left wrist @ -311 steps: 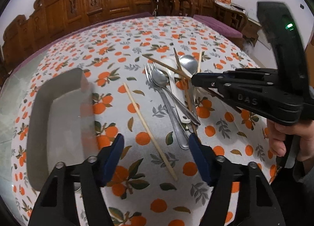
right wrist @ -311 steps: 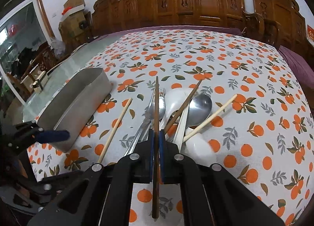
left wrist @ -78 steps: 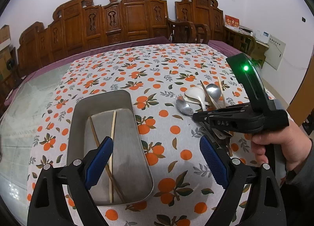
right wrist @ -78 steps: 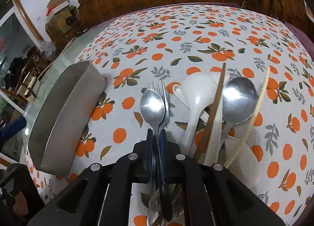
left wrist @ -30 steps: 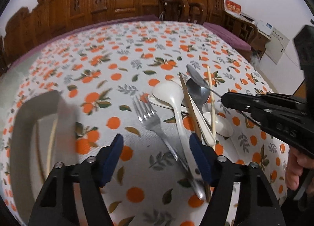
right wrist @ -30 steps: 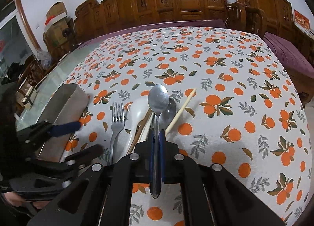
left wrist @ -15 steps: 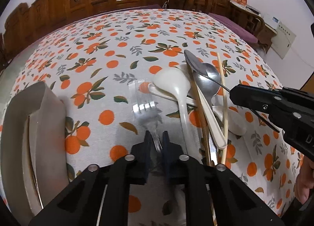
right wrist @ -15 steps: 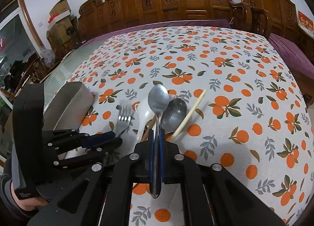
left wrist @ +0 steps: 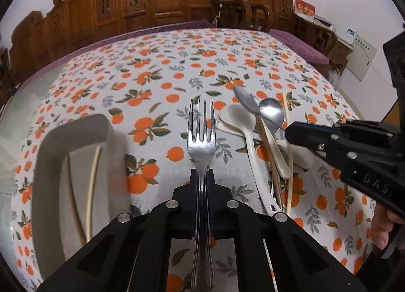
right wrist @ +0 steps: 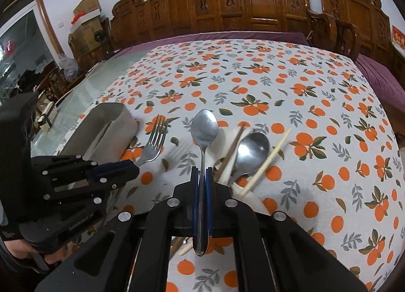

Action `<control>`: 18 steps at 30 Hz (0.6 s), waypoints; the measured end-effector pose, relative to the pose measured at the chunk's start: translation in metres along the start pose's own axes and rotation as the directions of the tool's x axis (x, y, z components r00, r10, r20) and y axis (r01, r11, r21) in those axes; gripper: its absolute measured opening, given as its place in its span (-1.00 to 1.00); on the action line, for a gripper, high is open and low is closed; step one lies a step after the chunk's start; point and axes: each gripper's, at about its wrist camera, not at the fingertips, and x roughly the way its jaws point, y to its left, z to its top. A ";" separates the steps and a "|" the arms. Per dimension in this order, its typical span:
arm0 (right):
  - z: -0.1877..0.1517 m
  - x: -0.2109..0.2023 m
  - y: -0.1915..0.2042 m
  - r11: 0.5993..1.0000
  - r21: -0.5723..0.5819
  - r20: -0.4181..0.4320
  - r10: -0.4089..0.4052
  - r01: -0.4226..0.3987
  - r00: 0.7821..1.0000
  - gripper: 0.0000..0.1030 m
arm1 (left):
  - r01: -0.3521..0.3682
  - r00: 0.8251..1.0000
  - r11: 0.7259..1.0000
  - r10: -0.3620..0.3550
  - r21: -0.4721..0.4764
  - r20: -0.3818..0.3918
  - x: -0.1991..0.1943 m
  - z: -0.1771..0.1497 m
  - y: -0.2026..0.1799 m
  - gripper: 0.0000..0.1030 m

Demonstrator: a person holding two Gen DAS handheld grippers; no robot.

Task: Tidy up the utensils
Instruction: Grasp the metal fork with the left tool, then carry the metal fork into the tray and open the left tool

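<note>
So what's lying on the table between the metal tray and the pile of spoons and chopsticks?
Only bare tablecloth. In the left wrist view, the left gripper holds the fork above that gap between the tray and the pile.

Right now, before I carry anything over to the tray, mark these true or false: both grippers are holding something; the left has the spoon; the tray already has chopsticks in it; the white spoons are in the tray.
1. Both grippers hold something. True: left gripper and right gripper are each shut on a utensil.
2. The left has the spoon. False: it holds the fork; the right holds the metal spoon.
3. The tray has chopsticks in it. True.
4. The white spoons are in the tray. False: they lie on the tablecloth.
</note>
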 end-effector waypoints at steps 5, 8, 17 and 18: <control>0.000 -0.006 0.011 1.000 -0.019 0.014 0.011 -0.011 1.000 -0.87 | -0.008 1.000 1.000 0.008 -0.002 0.027 -0.018 0.004 0.007 -0.89; 0.001 -0.010 0.016 1.000 -0.026 0.024 0.018 -0.018 1.000 -0.87 | -0.014 0.999 1.000 0.014 -0.003 0.041 -0.028 0.007 0.011 -0.89; 0.003 -0.021 0.035 0.998 -0.055 0.052 0.046 -0.044 0.998 -0.87 | -0.027 0.997 1.000 0.028 -0.013 0.078 -0.059 0.008 0.034 -0.89; 0.003 -0.022 0.038 0.997 -0.060 0.054 0.050 -0.046 0.997 -0.87 | -0.031 0.996 0.999 0.032 -0.014 0.082 -0.062 0.008 0.037 -0.89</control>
